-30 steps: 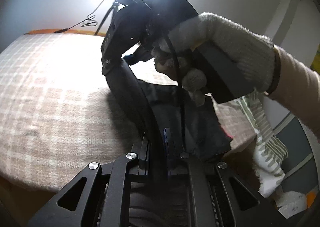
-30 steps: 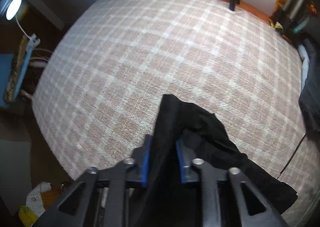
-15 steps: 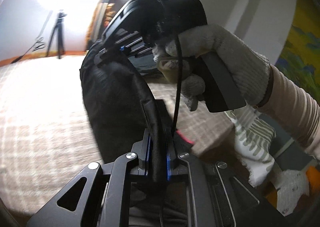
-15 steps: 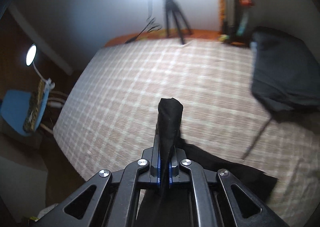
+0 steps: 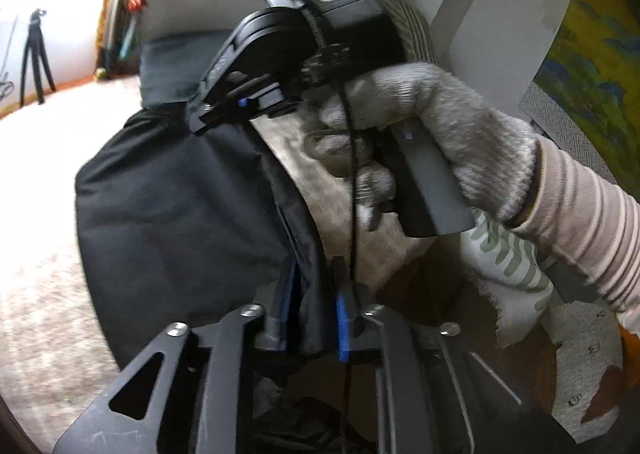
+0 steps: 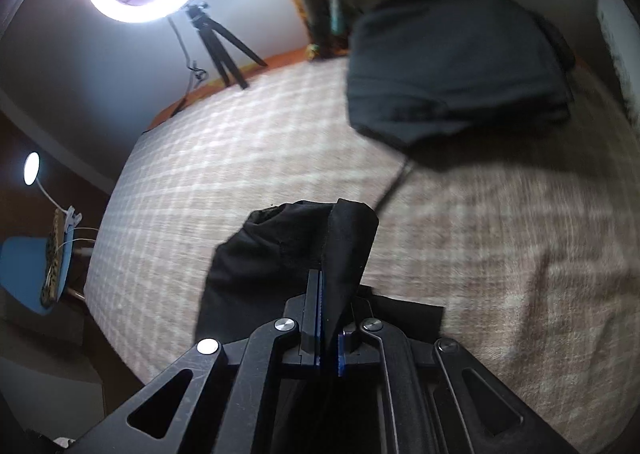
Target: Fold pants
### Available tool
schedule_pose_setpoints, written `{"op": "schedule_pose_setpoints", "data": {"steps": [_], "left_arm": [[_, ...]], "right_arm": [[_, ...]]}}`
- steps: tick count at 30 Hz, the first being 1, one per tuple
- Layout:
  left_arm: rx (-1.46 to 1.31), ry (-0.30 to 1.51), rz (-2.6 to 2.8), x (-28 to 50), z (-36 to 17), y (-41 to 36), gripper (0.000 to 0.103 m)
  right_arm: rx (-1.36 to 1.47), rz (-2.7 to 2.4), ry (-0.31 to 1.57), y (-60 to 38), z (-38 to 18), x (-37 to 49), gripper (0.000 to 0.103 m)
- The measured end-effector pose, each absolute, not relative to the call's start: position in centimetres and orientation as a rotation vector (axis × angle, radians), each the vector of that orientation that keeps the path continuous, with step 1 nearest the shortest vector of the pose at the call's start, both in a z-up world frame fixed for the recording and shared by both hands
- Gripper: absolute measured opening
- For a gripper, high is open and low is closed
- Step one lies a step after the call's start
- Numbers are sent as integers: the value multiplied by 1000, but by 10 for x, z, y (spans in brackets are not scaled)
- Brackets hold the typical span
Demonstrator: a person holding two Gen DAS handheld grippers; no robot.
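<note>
Left claw (image 5: 314,296): the jaws have just been opening a little; a fold of the black pants (image 5: 180,214) runs between them, and whether the pads bear on it cannot be told. From this claw the cloth rises up and away to the left, its edge arching to the right claw (image 5: 224,110), held in a gloved hand (image 5: 420,134) above and just beyond.

Right claw (image 6: 329,318): jaws pressed together, pinching a raised peak of the same pants. The rest of the garment hangs and trails below onto the checked bed cover (image 6: 240,158).

Judgement: the held edge runs claw to claw. The two stand close, the right one higher and farther. A second dark garment (image 6: 452,66) lies well apart toward the far right of the bed.
</note>
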State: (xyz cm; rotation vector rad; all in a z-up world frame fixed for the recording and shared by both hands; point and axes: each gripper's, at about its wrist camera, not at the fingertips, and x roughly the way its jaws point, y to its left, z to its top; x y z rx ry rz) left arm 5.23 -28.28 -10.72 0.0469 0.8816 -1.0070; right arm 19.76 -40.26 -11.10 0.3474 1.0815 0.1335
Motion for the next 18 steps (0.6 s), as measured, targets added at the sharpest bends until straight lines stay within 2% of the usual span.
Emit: {"op": "schedule_pose_setpoints", "data": {"steps": [6,11,16,18], "left_arm": [[88,884,-1096,33,-99,-288,26],[93,851,-1028,39,-87,-241,26],[91,879,-851,78,-98,-187,26],[96,884,-814,92,-103,-180,26]], "right_arm": [[363,141,1089,-418,-137,198,2],[378,157,1075,-426,-146,193,2],[386,154,1058,-432,-150,186,3],[354,142,1053,-431,-149,182,6]]}}
